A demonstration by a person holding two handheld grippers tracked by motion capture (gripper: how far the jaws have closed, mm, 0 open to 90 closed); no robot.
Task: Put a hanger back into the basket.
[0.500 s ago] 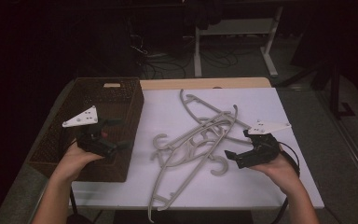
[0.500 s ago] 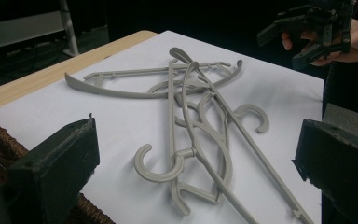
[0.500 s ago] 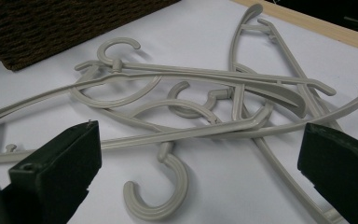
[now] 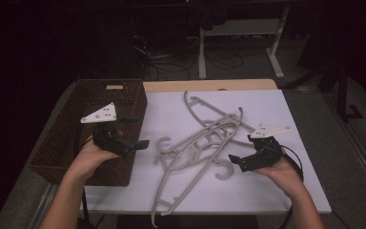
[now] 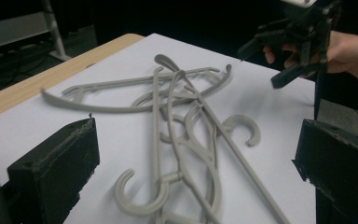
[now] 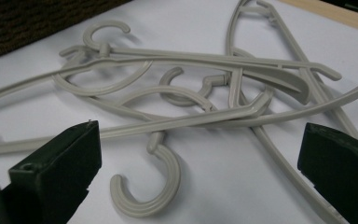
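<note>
Several grey plastic hangers (image 4: 205,138) lie tangled in a pile on the white table top (image 4: 267,102). My left gripper (image 4: 140,132) hovers over the right edge of a brown woven basket (image 4: 71,138) and points right at the pile, jaws open and empty. My right gripper (image 4: 240,150) is just right of the pile, pointing left, open and empty. In the left gripper view the hangers (image 5: 182,121) lie ahead of the open gripper (image 5: 196,144), with the right gripper (image 5: 284,51) beyond. In the right gripper view a hanger hook (image 6: 147,191) lies just ahead of the open gripper (image 6: 198,149).
The basket stands at the table's left side, and its corner (image 6: 32,18) is seen in the right gripper view. A wooden strip (image 4: 209,85) runs along the table's far edge. Desk legs and cables (image 4: 238,52) stand on the dark floor beyond.
My left gripper has shifted a little to the right, toward the hangers. The right gripper has hardly moved. The hangers lie as before.
</note>
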